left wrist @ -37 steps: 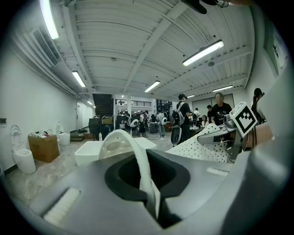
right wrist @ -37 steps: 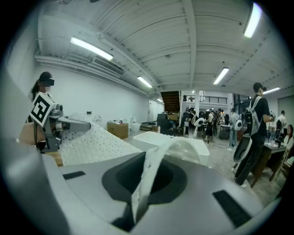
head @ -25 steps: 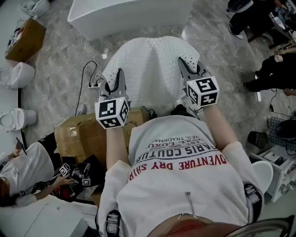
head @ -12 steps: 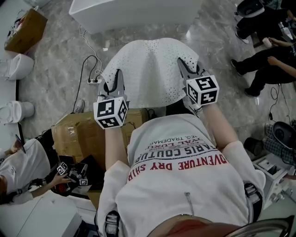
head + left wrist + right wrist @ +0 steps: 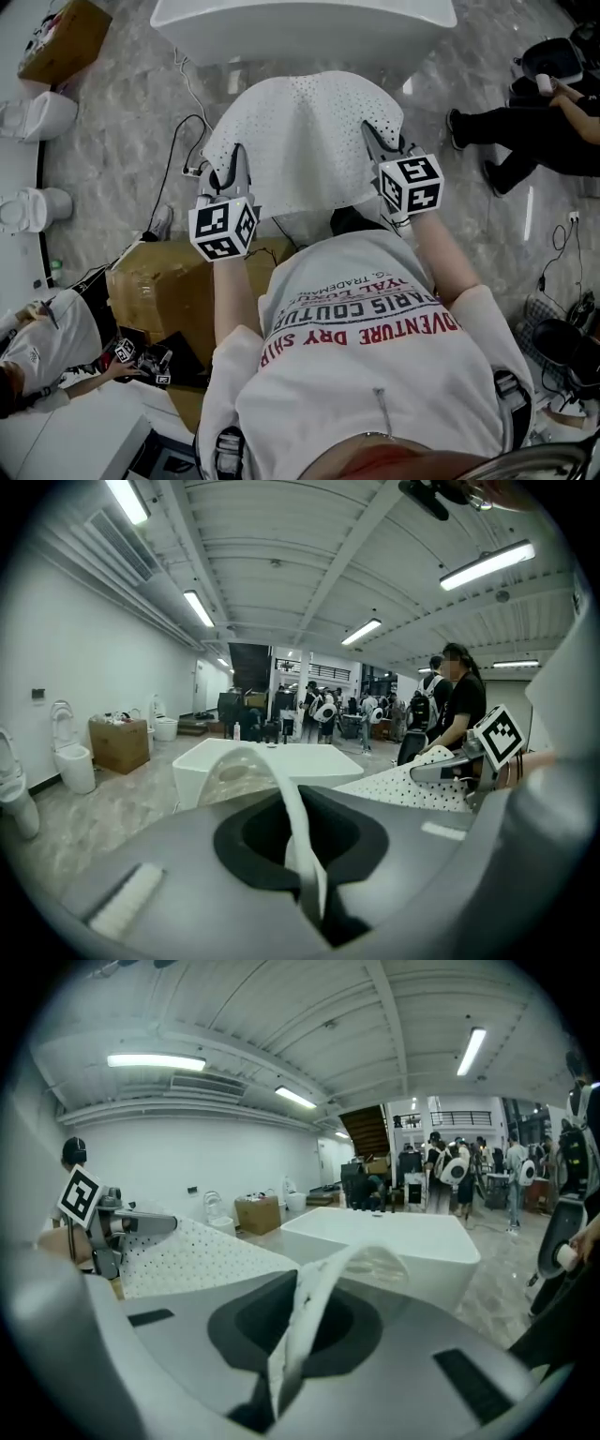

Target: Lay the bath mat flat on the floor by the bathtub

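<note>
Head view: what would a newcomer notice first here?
The white dotted mat hangs spread in front of the person, one edge pinched in the left gripper and one in the right gripper. Just beyond it stands the white bathtub, at the top of the view.

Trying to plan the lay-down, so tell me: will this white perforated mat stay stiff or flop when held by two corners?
Probably floppy: the bath mat drapes in curved folds between the left gripper and the right gripper. Likely light for its size, since two thin pinched edges carry all of it.
</note>
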